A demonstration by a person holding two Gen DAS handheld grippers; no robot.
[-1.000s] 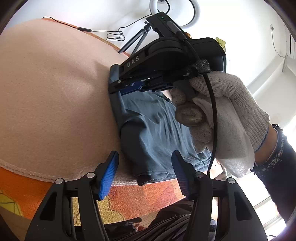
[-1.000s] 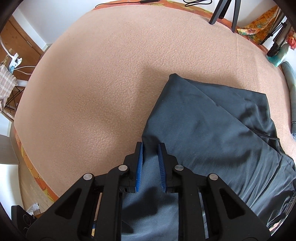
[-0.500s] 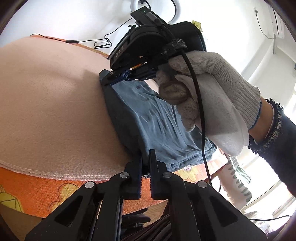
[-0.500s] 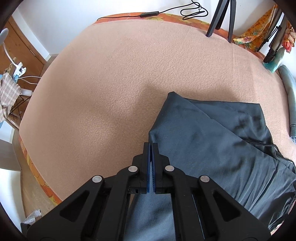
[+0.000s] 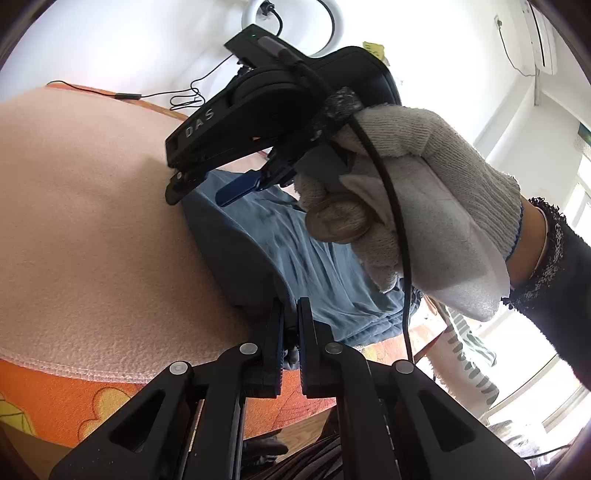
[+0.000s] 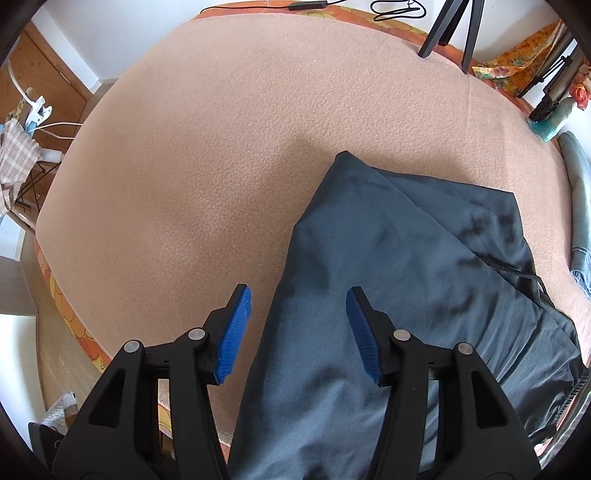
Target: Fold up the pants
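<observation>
The dark blue-grey pants [image 6: 406,258] lie folded on a peach blanket [image 6: 221,147], with a corner pointing to the far side. My right gripper [image 6: 299,332] points steeply down over the near part of the fold. Its jaws are opening, and the cloth lies below and between the blue pads [image 6: 236,328] without touching them. In the left wrist view the pants [image 5: 295,251] run away from me. My left gripper [image 5: 291,321] is shut on their near edge, close to the blanket's hem. A gloved hand [image 5: 424,177] holds the right gripper [image 5: 205,192] over the far end.
The blanket covers a bed with an orange flowered sheet [image 5: 74,398]. Tripod legs [image 6: 450,29] and cables [image 6: 395,7] stand at the far edge. A wooden door [image 6: 48,81] and a checked cloth [image 6: 14,155] are on the left. Bare blanket lies left of the pants.
My left gripper closed on the near edge of the pants and rose slightly. My right gripper pinched shut on the fold, then opened wide and let the cloth go.
</observation>
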